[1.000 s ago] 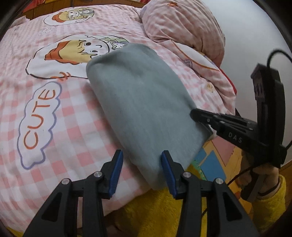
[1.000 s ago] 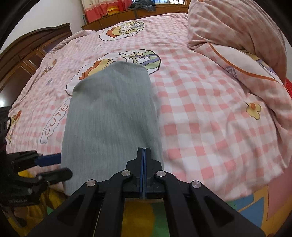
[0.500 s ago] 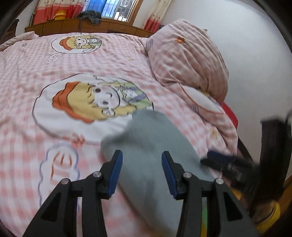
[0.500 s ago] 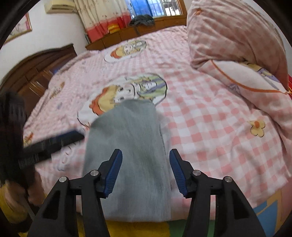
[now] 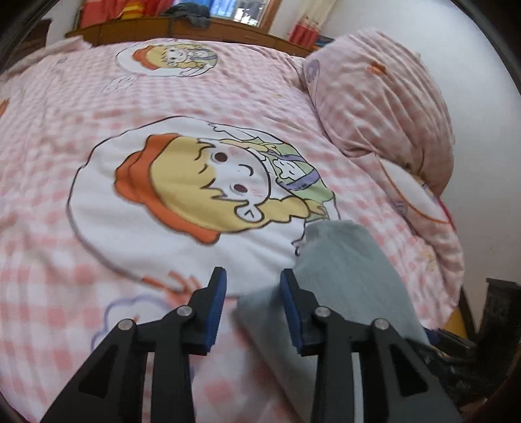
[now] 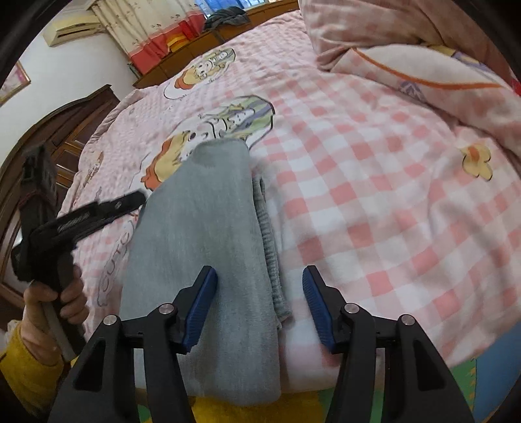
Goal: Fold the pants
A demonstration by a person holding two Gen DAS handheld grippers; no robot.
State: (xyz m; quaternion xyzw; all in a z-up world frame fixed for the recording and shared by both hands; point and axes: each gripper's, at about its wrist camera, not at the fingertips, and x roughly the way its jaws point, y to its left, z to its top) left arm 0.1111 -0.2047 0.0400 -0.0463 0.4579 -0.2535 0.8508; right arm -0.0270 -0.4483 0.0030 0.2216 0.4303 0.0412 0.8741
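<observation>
Left wrist view: looking down onto a bed (image 5: 49, 227) under a pink-and-white checked cover, with a large cartoon girl print (image 5: 208, 185) in an orange hat near the middle. Grey pants (image 5: 345, 276), folded into a long narrow strip, lying just right of that print, far end touching its lower right edge, near end running down under the right finger. Left gripper (image 5: 252, 309) hovering over the cover beside the pants' left edge, blue pads apart and closing, nothing pinched between them; only a sliver of grey cloth showing in the gap. Big checked pillow (image 5: 384, 107) well right of the print, up against the white wall. Dark wooden board (image 5: 182, 29) beyond the print at the far end, with curtains above it. Whole picture soft with motion blur.

Right wrist view: same grey pants (image 6: 202, 234) stretched from the cartoon girl print (image 6: 208, 136) down to the near edge of the bed (image 6: 390, 201), a ribbed hem peeking out along the right side of the strip. Right gripper (image 6: 259, 302) spread wide above the near part of the pants, left pad over the grey cloth, right pad over bare cover, nothing gripped. Left of the pants, the other gripper (image 6: 130, 200) reaching in, tip close to the strip's left edge, held by a hand (image 6: 55, 299) in a yellow sleeve (image 6: 29, 367). Pillow (image 6: 407, 48) well right of the print. Dark wooden headboard (image 6: 65, 130) far left of the print; air conditioner (image 6: 75, 29) high on the wall.
</observation>
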